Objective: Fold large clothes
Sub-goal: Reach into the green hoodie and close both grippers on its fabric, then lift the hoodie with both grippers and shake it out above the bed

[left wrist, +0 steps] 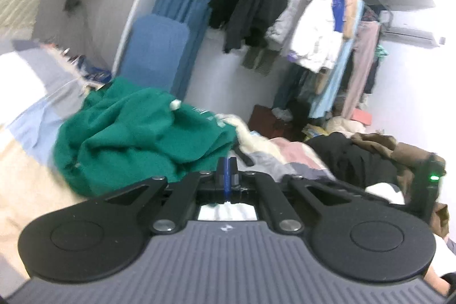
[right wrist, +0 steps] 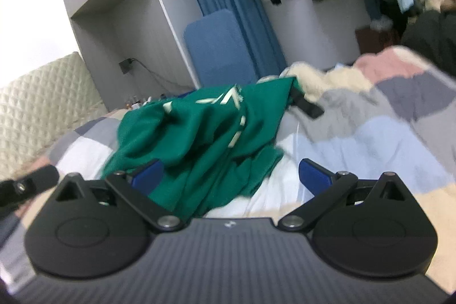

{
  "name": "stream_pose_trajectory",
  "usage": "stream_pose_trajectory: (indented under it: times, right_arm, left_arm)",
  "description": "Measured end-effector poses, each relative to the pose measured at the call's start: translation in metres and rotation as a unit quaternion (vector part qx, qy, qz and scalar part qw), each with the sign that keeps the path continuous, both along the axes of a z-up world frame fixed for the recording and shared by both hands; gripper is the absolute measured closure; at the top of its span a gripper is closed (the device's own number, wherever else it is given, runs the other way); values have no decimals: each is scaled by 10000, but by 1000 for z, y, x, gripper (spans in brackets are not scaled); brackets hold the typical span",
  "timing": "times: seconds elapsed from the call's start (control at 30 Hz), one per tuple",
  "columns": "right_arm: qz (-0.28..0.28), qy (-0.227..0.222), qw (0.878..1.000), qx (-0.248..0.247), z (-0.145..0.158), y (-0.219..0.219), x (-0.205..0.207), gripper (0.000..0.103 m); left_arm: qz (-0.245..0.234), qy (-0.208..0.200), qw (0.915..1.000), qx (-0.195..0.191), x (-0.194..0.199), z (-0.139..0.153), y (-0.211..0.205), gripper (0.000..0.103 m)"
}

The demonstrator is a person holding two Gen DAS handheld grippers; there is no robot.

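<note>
Looking past my left gripper [left wrist: 226, 173], its jaws pinched together on nothing I can see, and my right gripper [right wrist: 228, 175] spread wide, I find the green garment [right wrist: 199, 133] crumpled on the bed [right wrist: 370, 138]. It looks soft, floppy and light, so I judge a hem corner the best hold.

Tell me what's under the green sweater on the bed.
The green sweater lies crumpled on a patchwork quilt of pale blue, grey, pink and cream squares, which shows all around it. Whatever lies directly beneath the heap is covered by its folds and cannot be seen.
</note>
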State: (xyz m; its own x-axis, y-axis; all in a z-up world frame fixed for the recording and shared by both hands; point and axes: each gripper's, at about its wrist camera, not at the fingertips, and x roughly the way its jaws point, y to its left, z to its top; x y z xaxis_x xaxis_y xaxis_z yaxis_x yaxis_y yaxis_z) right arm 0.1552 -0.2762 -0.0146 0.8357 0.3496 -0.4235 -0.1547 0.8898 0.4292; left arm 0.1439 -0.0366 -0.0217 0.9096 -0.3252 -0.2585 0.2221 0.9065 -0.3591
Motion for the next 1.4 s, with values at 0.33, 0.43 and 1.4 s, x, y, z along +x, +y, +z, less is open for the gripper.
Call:
stream_pose_trajectory:
  times: [0.33,0.43,1.4]
  right_arm:
    - [837,730,9901,857,-21,21,19,10]
    - [1162,960,9854,792,-30,45,44,30]
    - [2378,-139,9673,870,43,50,22,90]
  left_arm:
    - [703,639,9954,-92,48,-35,62,79]
    - [1050,735,9915,211,73,-46,78,54]
    - [-264,927,9834,-1539,51,21,110,95]
